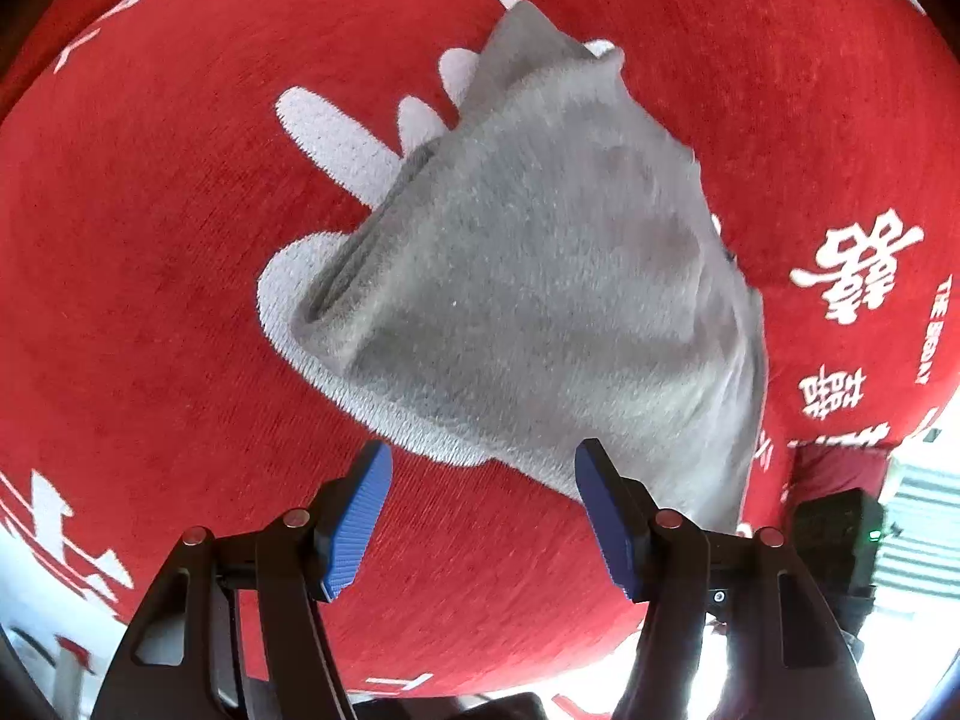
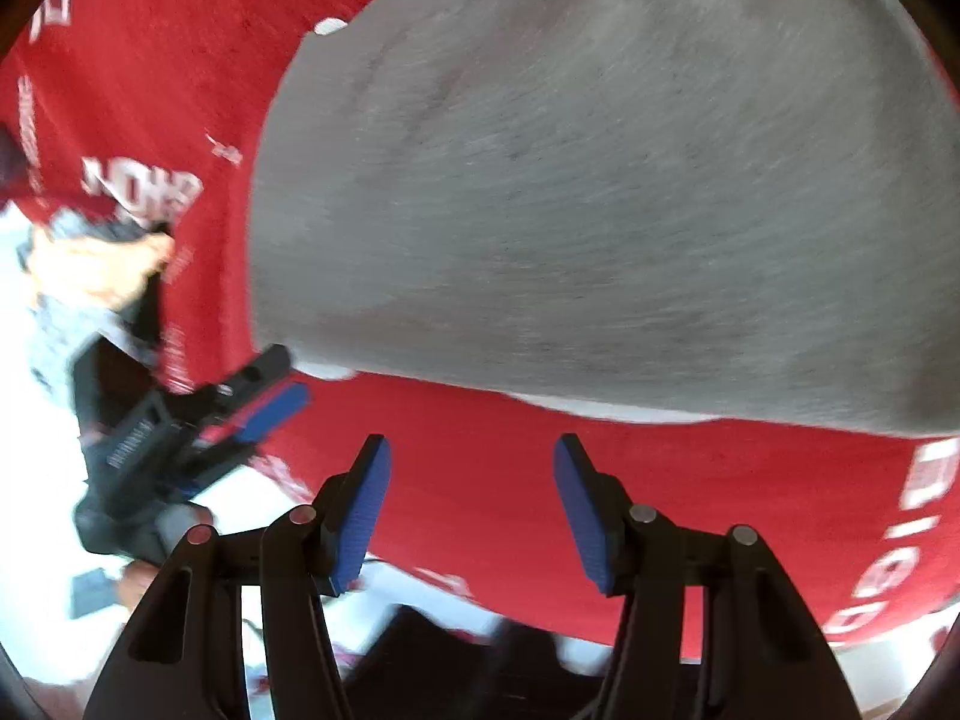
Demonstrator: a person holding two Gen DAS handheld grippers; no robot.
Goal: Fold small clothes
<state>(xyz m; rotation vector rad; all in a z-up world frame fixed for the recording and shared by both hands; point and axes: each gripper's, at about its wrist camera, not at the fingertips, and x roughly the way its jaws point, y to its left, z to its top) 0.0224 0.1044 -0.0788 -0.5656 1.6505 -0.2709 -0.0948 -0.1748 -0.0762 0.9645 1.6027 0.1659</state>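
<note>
A small grey garment (image 1: 540, 276) lies folded on a red cloth (image 1: 150, 240) with white print. My left gripper (image 1: 483, 510) is open and empty, just short of the garment's near edge. In the right wrist view the grey garment (image 2: 600, 180) fills the upper frame, blurred by motion. My right gripper (image 2: 471, 507) is open and empty, just below the garment's near edge. The left gripper also shows in the right wrist view (image 2: 240, 414), at the left, held in a hand.
The red cloth (image 2: 480, 450) covers the work surface, with white letters and characters (image 1: 852, 264). Its near edge falls off to a bright white area (image 2: 36, 480). The other gripper's dark body (image 1: 834, 528) sits at the right edge.
</note>
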